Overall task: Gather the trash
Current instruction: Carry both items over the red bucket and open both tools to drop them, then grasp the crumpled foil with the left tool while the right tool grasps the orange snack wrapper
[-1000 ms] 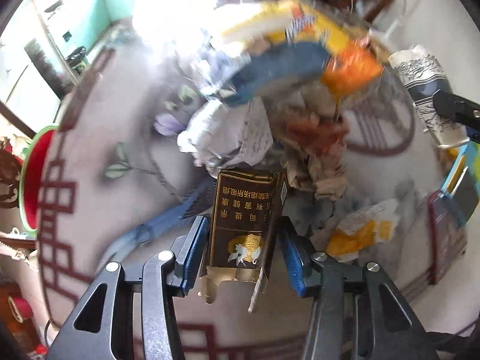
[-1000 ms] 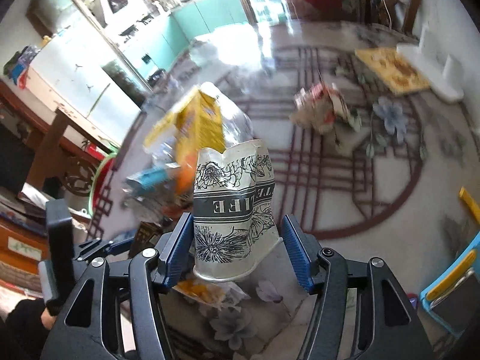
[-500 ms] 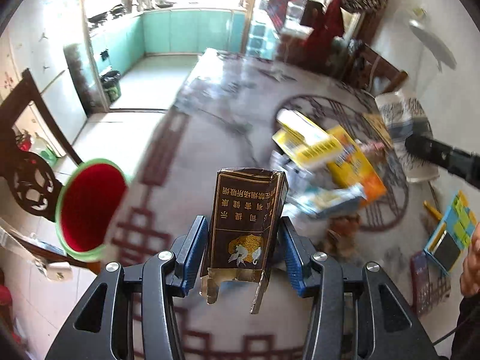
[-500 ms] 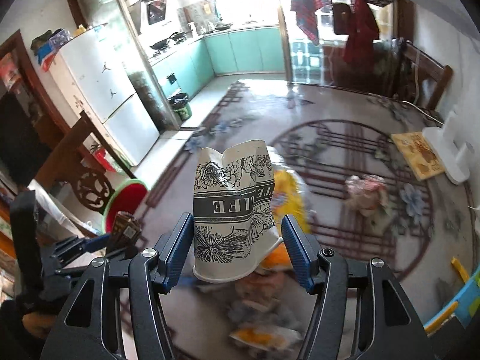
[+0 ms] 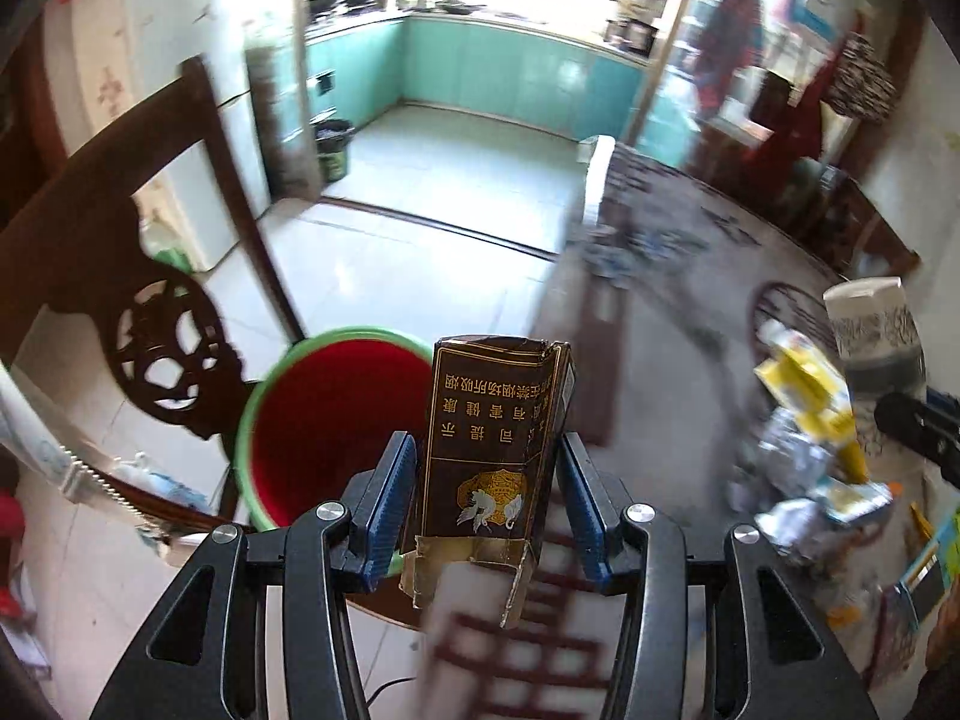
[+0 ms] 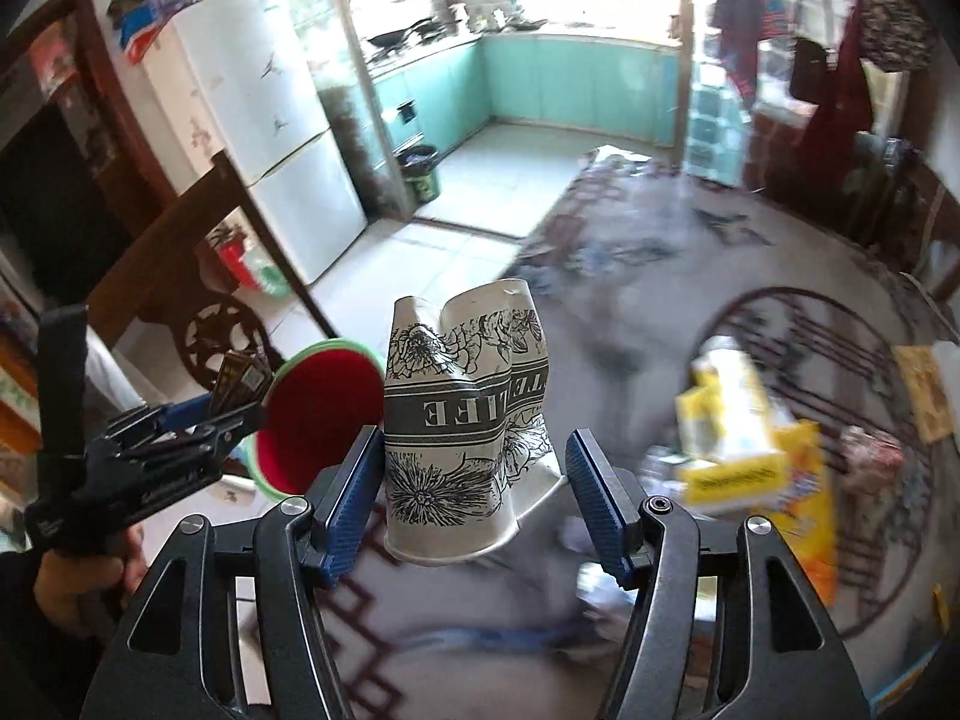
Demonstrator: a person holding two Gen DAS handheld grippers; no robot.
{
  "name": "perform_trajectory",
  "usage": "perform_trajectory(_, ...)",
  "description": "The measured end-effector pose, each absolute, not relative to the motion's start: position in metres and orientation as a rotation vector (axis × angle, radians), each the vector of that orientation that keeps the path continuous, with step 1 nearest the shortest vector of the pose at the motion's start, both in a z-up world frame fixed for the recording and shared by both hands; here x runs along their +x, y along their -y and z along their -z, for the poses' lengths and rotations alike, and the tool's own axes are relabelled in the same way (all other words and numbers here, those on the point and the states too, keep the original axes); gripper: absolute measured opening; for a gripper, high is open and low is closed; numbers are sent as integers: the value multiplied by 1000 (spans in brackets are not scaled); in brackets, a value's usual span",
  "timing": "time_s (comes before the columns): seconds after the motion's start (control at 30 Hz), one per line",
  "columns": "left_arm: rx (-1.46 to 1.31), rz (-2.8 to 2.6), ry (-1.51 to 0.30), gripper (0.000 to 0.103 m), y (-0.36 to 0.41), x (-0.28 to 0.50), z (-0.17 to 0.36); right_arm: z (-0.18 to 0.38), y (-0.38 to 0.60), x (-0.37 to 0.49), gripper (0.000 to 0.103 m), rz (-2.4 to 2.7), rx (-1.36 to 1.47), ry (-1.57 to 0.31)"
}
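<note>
Left wrist view is smeared across its right half, so the litter pile on the patterned rug reads only as yellow wrappers and crumpled scraps at about three o'clock. The left gripper is closed on a dark brown cigarette box, upright between its blue pads, with the torn bottom flaps hanging below them. The red bin with a green rim sits at nine o'clock of the box, its near edge hidden behind the left finger and box. At the right margin the paper cup shows, cut off low by a black gripper part. The right wrist view gives the cup in full: crumpled, white with black flowers and a grey band, held between the right gripper pads; the left pad presses it, while contact at the right pad is probably only at the flared rim. This view also shows the left gripper from the side at nine o'clock, beside the bin, and the holding hand, partly cut off.
</note>
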State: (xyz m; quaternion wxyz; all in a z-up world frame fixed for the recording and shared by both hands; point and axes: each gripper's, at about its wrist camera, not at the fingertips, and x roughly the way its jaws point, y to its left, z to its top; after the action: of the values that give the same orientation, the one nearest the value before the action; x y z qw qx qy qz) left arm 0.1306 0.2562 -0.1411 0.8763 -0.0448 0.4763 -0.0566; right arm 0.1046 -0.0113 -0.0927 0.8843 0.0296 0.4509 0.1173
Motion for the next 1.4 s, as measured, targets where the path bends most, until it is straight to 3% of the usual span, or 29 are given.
perform_trajectory(0.43, -88, -2, -1074, 48, -344, 186, 185, 154, -86, 170, 64, -410, 45, -1099)
perform_trajectory(0.5, -87, -8, -1073, 50, -348, 190, 189, 154, -93, 171, 88, -403, 40, -1103)
perform_trajectory(0.53, -85, -13, -1074, 57, -348, 192, 190, 153, -93, 171, 90, -386, 34, -1095)
perform_trajectory(0.57, -72, -33, -1076, 67, -349, 194, 191, 151, -94, 171, 90, -382, 33, -1090)
perform_trajectory(0.6, -67, -43, -1073, 69, -349, 195, 191, 149, -94, 170, 90, -383, 33, -1087)
perform_trajectory(1.0, -44, 41, -1030, 69, -315, 187, 180, 125, -52, 136, 90, -271, 44, -1032)
perform_trajectory(1.4, -14, 170, -999, 69, -213, 137, 155, 106, 61, 69, 91, -151, 79, -1013)
